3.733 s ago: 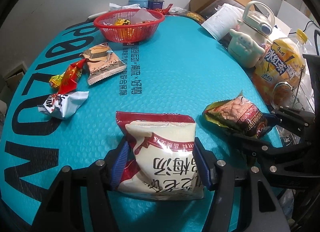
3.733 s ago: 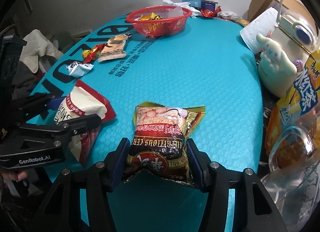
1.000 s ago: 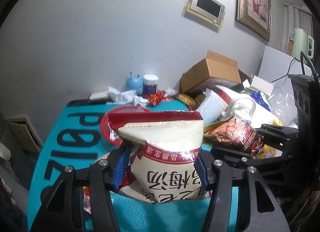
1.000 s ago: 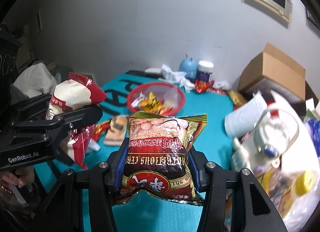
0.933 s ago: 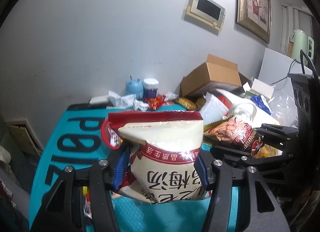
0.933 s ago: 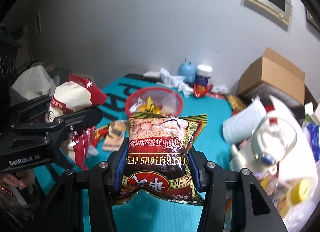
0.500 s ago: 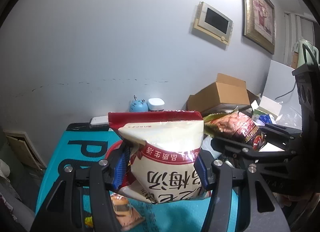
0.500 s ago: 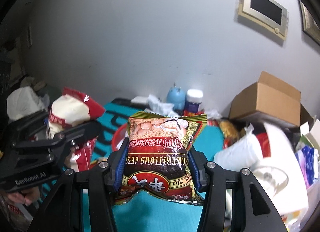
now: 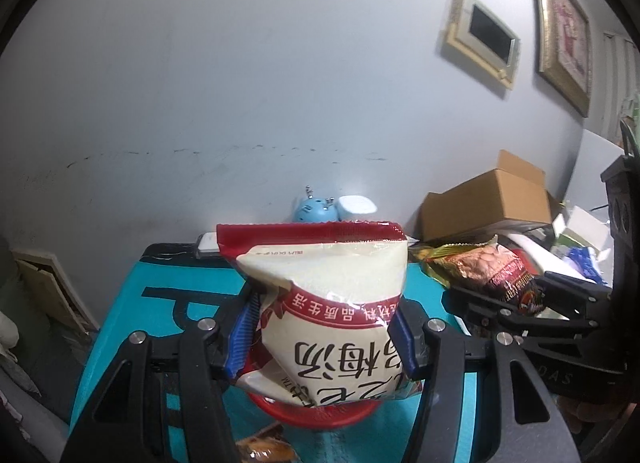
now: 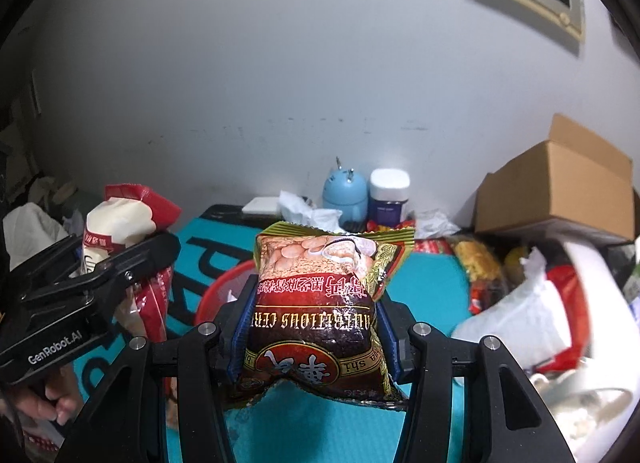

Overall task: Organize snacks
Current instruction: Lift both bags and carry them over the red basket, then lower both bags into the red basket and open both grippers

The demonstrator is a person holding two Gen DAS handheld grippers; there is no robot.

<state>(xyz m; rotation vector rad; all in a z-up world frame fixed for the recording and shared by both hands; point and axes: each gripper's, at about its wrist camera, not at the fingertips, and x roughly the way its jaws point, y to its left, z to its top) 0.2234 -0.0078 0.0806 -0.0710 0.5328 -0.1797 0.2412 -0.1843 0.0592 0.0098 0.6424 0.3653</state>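
Note:
My left gripper (image 9: 322, 337) is shut on a cream and red snack bag (image 9: 332, 303), held in the air. Below it peeks the rim of the red basket (image 9: 320, 419). My right gripper (image 10: 312, 337) is shut on a dark red and gold cereal bag (image 10: 316, 303), also lifted. The red basket (image 10: 216, 295) shows just behind and left of that bag. In the right wrist view the left gripper (image 10: 100, 275) with the cream bag (image 10: 116, 227) is at the left. In the left wrist view the right gripper's cereal bag (image 9: 492, 267) is at the right.
The teal table cover (image 10: 424, 283) runs to a grey wall. At its far edge stand a blue round figure (image 10: 344, 191) and a white-lidded jar (image 10: 388, 195). A cardboard box (image 10: 560, 191), crumpled wrappers and white packaging (image 10: 520, 303) crowd the right side. A small snack (image 9: 264, 451) lies near the basket.
Both grippers have carried their bags forward across the table towards the far wall. The red basket has slid from ahead of the bags to under and just behind them.

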